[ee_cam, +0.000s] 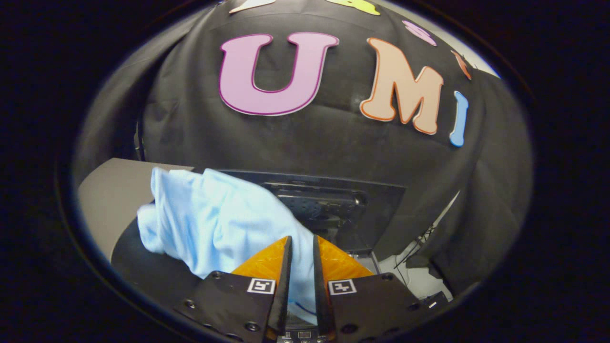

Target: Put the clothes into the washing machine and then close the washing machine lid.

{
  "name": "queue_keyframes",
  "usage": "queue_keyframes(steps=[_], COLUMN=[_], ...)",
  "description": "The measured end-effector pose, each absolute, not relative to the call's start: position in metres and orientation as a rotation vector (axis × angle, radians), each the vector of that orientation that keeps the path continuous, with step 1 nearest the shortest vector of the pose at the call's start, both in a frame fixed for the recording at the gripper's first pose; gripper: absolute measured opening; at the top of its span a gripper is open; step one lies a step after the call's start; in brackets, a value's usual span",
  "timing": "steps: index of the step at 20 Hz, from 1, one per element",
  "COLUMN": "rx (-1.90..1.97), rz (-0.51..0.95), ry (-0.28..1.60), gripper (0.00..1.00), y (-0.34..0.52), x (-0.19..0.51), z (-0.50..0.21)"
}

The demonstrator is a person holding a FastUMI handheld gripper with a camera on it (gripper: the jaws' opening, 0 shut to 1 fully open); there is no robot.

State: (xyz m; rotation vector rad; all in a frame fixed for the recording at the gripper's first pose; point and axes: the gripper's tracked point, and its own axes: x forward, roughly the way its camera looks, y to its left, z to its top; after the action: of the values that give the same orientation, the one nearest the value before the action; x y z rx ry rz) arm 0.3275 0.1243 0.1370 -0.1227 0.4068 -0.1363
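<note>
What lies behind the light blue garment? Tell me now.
Behind the light blue garment, pinched in the tongs, stands the raised dark washing machine lid. The garment hides its left part.

No word, brand or number could be read on anything. The only signs were two square black-and-white coded tags, one (261, 286) on each side (342, 287) of the gripper (301, 240), just behind its fingers, which pinched the pale blue cloth (214, 219); the tags carried patterns, not letters. The cloth bore no legible print.
</note>
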Motion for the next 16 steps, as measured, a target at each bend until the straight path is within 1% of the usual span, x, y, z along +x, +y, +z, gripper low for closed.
queue_keyframes(steps=[2, 12, 16], rx=[-0.103, -0.108, -0.116], rz=[-0.143, -0.114, -0.105], ry=[0.409, 0.441, 0.405], gripper=[0.23, 0.24, 0.23], y=[0.118, 0.113, 0.115], x=[0.327, 0.313, 0.312], z=[0.131, 0.102, 0.105])
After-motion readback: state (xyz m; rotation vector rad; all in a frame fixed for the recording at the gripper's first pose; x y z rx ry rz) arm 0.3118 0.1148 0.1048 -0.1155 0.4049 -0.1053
